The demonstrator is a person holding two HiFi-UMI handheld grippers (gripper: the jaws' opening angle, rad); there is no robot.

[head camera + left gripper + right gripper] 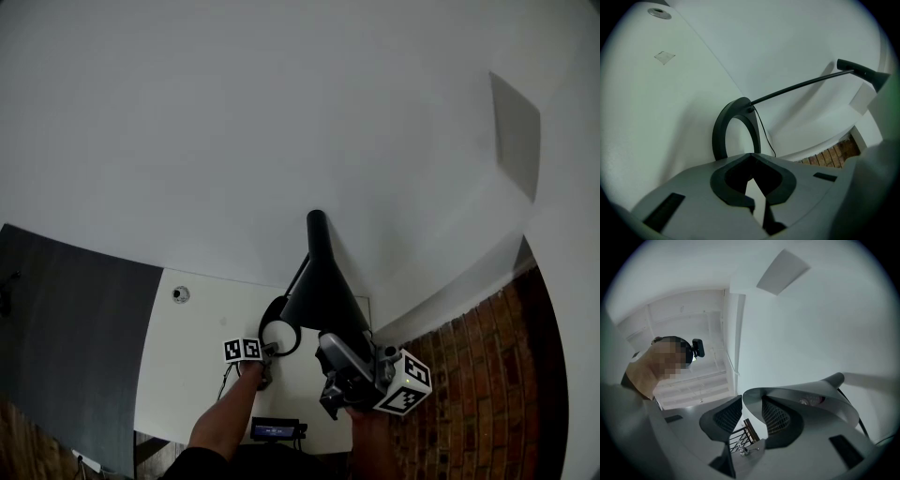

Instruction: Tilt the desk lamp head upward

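Observation:
A black desk lamp stands on the white desk [202, 375]. Its cone-shaped head [323, 291] points up and away, and a thin arm [797, 88] runs down to a ring base [263, 328]. My right gripper [336, 352] is shut on the lower rim of the lamp head [811, 401], with the rim between its meshed pads [774, 414]. My left gripper [269, 354] is shut, its tips meeting at the near edge of the ring base [721, 136]. The nearest part of the ring is hidden behind its jaws. The lamp head [862, 72] shows far off at the upper right.
A white wall rises behind the desk and a brick wall [487, 375] stands to the right. A round grommet [181, 294] sits in the desk at the left. A small dark device [275, 430] lies at the front edge. The lamp's cable [764, 136] trails from the base.

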